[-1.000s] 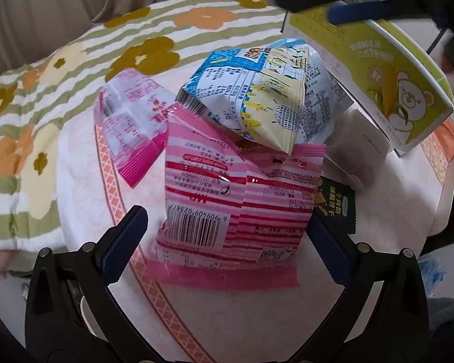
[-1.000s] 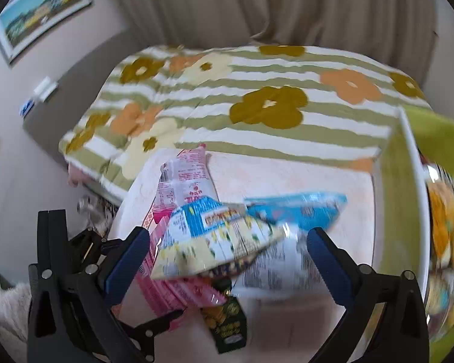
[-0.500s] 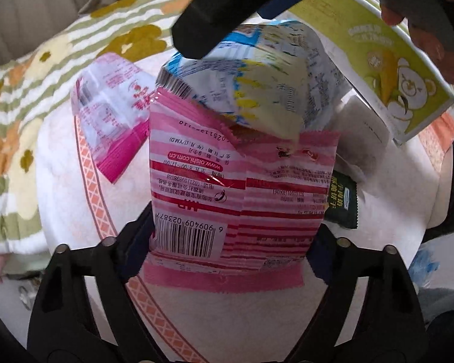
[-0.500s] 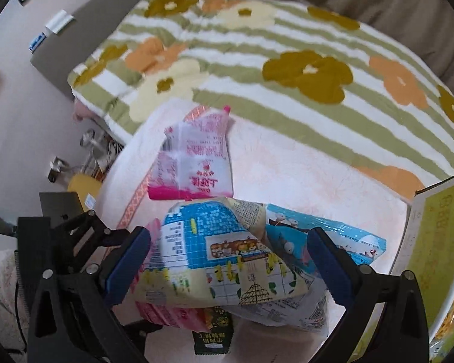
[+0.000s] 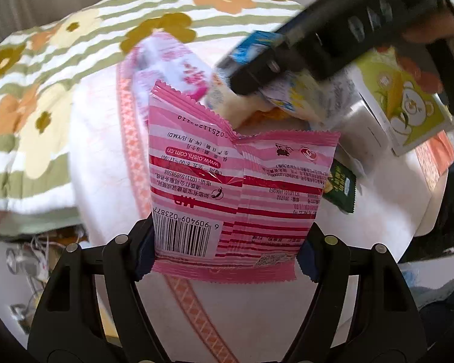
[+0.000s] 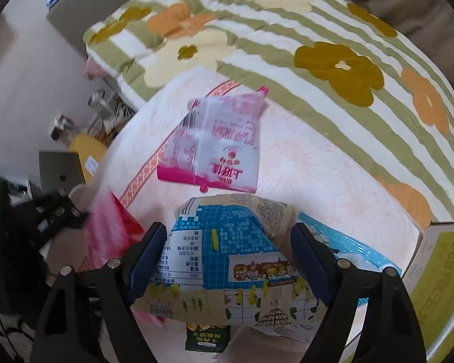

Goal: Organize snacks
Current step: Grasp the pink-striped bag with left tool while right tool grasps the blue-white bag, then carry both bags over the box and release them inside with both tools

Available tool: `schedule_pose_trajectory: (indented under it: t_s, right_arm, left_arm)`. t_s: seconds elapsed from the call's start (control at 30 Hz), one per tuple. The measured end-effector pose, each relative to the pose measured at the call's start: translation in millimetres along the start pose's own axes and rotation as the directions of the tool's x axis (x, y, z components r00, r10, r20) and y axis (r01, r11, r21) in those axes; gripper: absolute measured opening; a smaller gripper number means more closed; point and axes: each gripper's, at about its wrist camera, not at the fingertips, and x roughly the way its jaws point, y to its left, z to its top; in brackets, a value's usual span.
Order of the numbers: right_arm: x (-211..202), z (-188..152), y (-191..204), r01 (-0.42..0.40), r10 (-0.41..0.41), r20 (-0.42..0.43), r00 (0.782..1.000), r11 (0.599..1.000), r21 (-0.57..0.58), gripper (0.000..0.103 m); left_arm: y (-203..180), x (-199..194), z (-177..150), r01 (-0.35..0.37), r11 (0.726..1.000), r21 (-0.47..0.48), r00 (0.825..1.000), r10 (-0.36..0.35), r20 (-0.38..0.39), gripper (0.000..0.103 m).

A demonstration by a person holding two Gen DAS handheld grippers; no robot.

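The left hand-held gripper (image 5: 225, 251) sits at the bottom centre of its view, jaws closing, with both pads against the side edges of the pink striped snack bag (image 5: 239, 187). The bag's long axis runs up the frame from the jaws, its barcode end low and its crimped, notched top edge pointing toward the upper middle; the print reads upside down. The right hand-held gripper (image 6: 227, 260), low in its own view, is closing too, pads set on either flank of the blue-and-yellow snack bag (image 6: 227, 260), which bulges between them and lies with its long axis across the frame.

Beyond that, a white-and-magenta snack bag (image 6: 215, 142) lies flat on the tabletop (image 6: 317, 169) at frame centre, apart from both grippers, its magenta seam toward the camera. A small dark green packet (image 6: 207, 337) shows under the blue-and-yellow bag at the bottom edge. A second blue packet (image 6: 348, 248) lies just right of it.

At the right edge stands a green-and-white box (image 6: 439, 287), close to the gripped bags. The tabletop's far edge meets a flower-patterned bedcover (image 6: 287, 45); bare tabletop lies between the magenta bag and the box.
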Motion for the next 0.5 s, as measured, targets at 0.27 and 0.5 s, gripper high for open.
schedule_pose_trajectory:
  t_s: [0.27, 0.5]
  right_arm:
    - [19, -3, 8, 0.016, -0.019, -0.084, 0.996, 0.999, -0.039, 0.081]
    - [26, -6, 14, 0.061, -0.067, -0.098, 0.993, 0.996, -0.066, 0.072]
  left_arm:
    - [9, -8, -11, -0.048, 0.998, -0.042, 0.999, 0.047, -0.006, 0.072]
    - [14, -19, -23, -0.054, 0.995, -0.086, 0.999, 0.054, -0.006, 0.072]
